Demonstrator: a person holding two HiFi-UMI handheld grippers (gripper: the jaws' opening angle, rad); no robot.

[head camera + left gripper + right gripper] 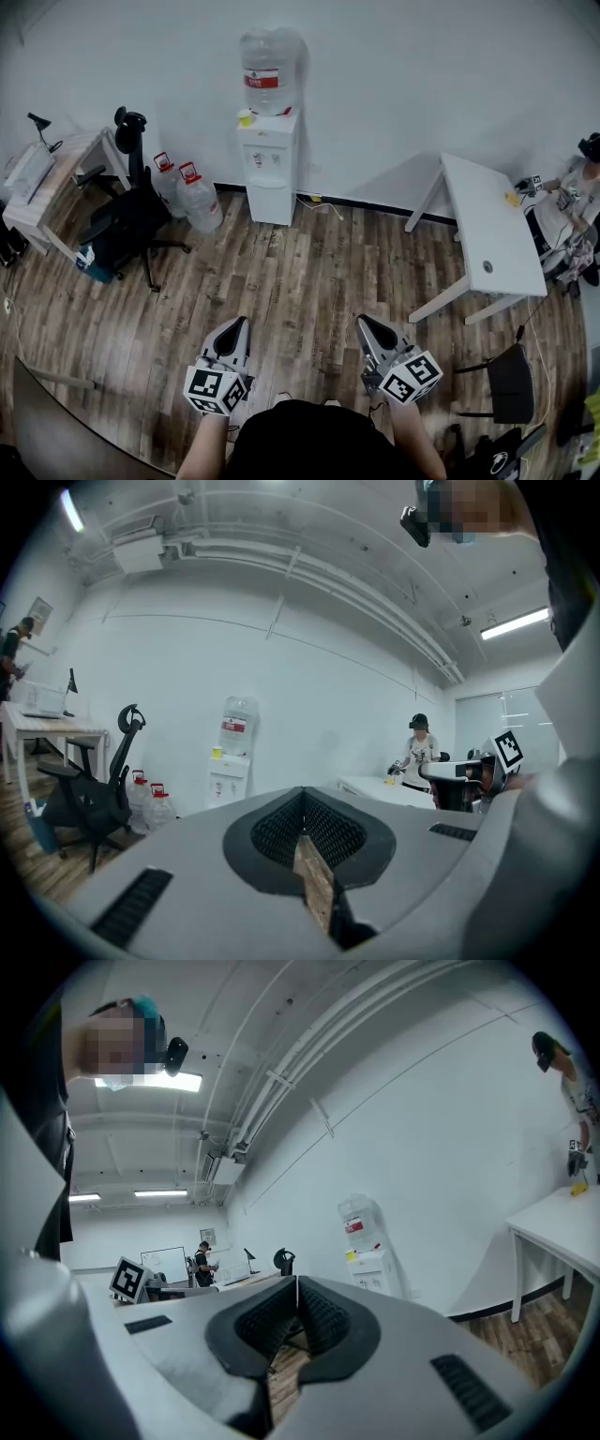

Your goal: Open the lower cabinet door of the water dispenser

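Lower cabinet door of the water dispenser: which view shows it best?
Head view: the lower cabinet door shows whole and shut. The left gripper view shows it tiny; the right gripper view shows only the upper part of the water dispenser.

No legible print; red label on the bottle atop the water dispenser too small

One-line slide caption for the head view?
Left gripper and right gripper, both shut and empty, point across the wood floor toward the water dispenser by the wall.
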